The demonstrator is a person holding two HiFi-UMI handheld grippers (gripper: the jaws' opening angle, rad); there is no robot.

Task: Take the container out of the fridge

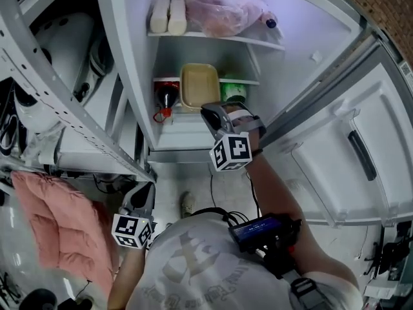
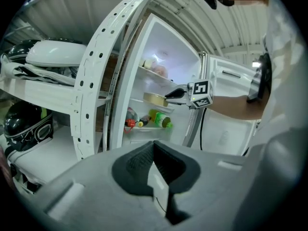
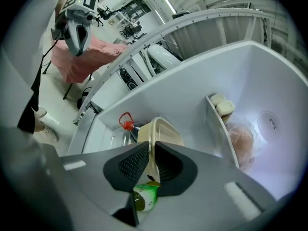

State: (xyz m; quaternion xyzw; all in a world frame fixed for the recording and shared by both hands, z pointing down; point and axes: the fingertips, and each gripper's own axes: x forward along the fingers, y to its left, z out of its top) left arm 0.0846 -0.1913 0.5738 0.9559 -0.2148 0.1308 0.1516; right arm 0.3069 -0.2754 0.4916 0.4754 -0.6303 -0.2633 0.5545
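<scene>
Head view: one container (image 1: 199,86) sits in the fridge (image 1: 284,63). Two white jars (image 1: 168,15) are at its 11 o'clock and the right gripper (image 1: 211,113) at its 5 o'clock.
Left gripper view: the left gripper (image 2: 154,148) is pressed together, empty.
Right gripper view: the jaws pinch the container's edge.

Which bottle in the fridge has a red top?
The dark bottle, left of the container. The green bottle on the other side has none.

- No word, brand or number can be read.
- Marker cube (image 1: 231,151) on the right gripper (image 1: 210,112), near centre of the head view: black-and-white square codes, no letters.
- Marker cube (image 1: 133,230) on the left gripper (image 1: 146,189), 7 o'clock: likewise.
- Shirt (image 1: 193,270), 6 o'clock: pale print, illegible.
- Green bottle (image 1: 233,92) beside the container (image 1: 199,86), 12 o'clock: label too small.
</scene>
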